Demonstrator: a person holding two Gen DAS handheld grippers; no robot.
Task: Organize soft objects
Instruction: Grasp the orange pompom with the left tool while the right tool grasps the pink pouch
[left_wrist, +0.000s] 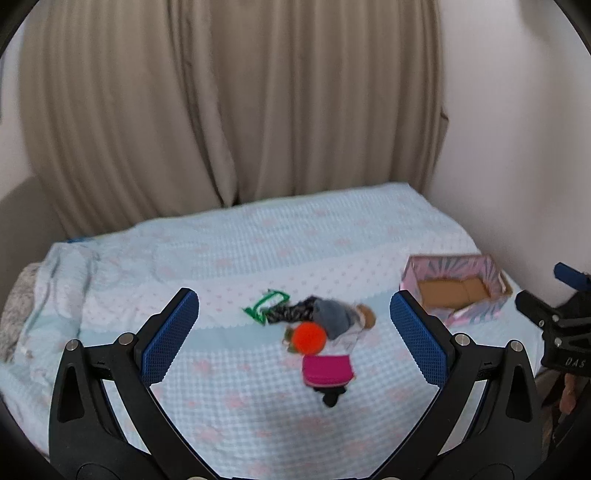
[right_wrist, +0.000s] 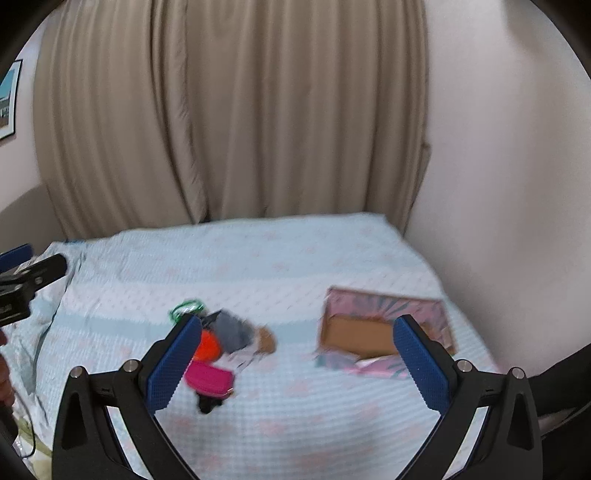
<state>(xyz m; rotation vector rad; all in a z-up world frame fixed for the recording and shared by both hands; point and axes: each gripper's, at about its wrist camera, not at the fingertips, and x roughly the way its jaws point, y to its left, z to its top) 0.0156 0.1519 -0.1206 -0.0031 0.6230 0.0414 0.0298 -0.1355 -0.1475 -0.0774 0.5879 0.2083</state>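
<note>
Both grippers hang above a bed (left_wrist: 258, 251) covered in a pale blue dotted spread, each with its blue-padded jaws spread wide and holding nothing. Seen along the left gripper (left_wrist: 294, 317), the pile of soft objects (left_wrist: 321, 332) lies on the spread ahead of it, between the two fingers and nearer the right one, not touching either. In that pile an orange pompom (left_wrist: 309, 336) sits in the middle, a magenta pouch (left_wrist: 327, 370) lies on the near side of it, a grey cloth (left_wrist: 334, 315) and a dark patterned fabric (left_wrist: 291, 313) on the far side, and a green loop (left_wrist: 267, 304) at the far left end. A pink patterned box (left_wrist: 458, 291) with a brown cardboard floor stands open beyond that gripper's right finger, well apart from the pile. Seen along the right gripper (right_wrist: 297, 345), the same pile (right_wrist: 221, 347) lies ahead and to the left, partly hidden behind its left finger, while the box (right_wrist: 373, 328) lies ahead near its right finger. The view is blurred, so finer details of the pile cannot be made out. A beige curtain (left_wrist: 229, 103) hangs behind the bed.
</note>
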